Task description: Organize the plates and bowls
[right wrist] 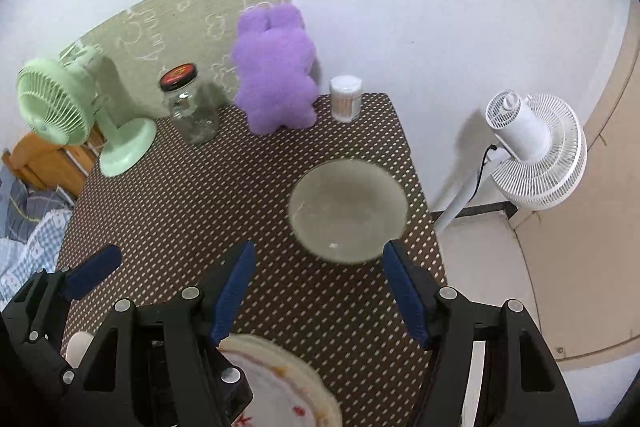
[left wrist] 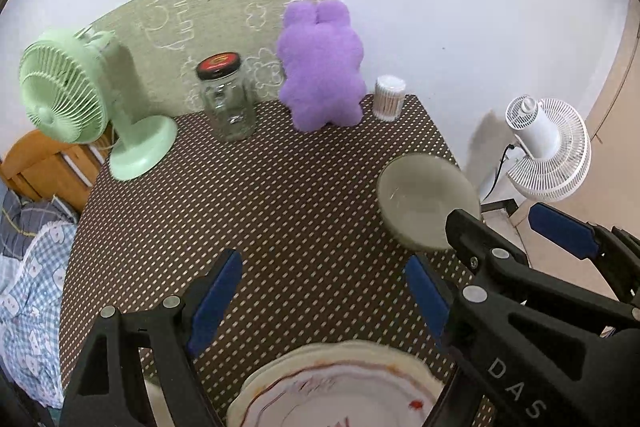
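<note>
A: How much room on the table [right wrist: 224, 211]?

B: Wide bare cloth in the middle. The grey bowl [right wrist: 347, 211] sits empty near the right edge; the plate [left wrist: 340, 391] lies at the near edge.

A: The tongs?

B: Left gripper [left wrist: 324, 303] and right gripper [right wrist: 320, 295] both gape, holding nothing.

A: Containers?

B: 1 lidded jar [right wrist: 188, 107], contents unclear.

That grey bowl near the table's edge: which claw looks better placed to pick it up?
Probably the right claw: open and empty, with the grey bowl just ahead between its fingers. The left claw hangs above the plate, bowl off to its side.
</note>
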Available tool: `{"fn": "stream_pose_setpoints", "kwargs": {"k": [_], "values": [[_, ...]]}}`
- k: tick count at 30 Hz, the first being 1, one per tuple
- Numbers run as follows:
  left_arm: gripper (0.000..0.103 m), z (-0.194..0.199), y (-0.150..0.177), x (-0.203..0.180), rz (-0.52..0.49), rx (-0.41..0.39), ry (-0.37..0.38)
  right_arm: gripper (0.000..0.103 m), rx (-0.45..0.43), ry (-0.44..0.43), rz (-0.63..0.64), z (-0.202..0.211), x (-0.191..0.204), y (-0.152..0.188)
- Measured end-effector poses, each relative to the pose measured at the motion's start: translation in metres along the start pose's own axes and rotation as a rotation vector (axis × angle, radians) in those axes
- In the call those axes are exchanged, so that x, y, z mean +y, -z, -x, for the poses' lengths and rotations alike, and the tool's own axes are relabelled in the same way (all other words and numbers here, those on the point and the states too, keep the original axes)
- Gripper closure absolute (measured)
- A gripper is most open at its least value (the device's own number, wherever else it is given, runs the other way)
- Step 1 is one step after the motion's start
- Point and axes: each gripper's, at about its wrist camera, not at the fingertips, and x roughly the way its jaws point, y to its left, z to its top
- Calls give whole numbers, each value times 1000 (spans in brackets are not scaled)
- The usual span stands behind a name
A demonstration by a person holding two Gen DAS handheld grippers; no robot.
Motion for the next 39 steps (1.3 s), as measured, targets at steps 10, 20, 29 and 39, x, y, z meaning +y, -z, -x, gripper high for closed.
{"fn": "stream_pose_setpoints", "kwargs": {"k": [10, 20, 29, 39], "values": [[18, -48, -24, -38, -33, -1, 17, 33, -11, 5, -58, -42, -42, -15], [26, -93, -33, -61, -41, 19, 6, 33, 17, 33, -90, -87, -68, -22], [35, -128, -37, -68, -58, 77, 6, 41, 61, 30, -130, -122, -78, -23], [64, -153, -41, -69, -48, 131, 13, 65, 108, 21, -148, -146, -84, -24]]}}
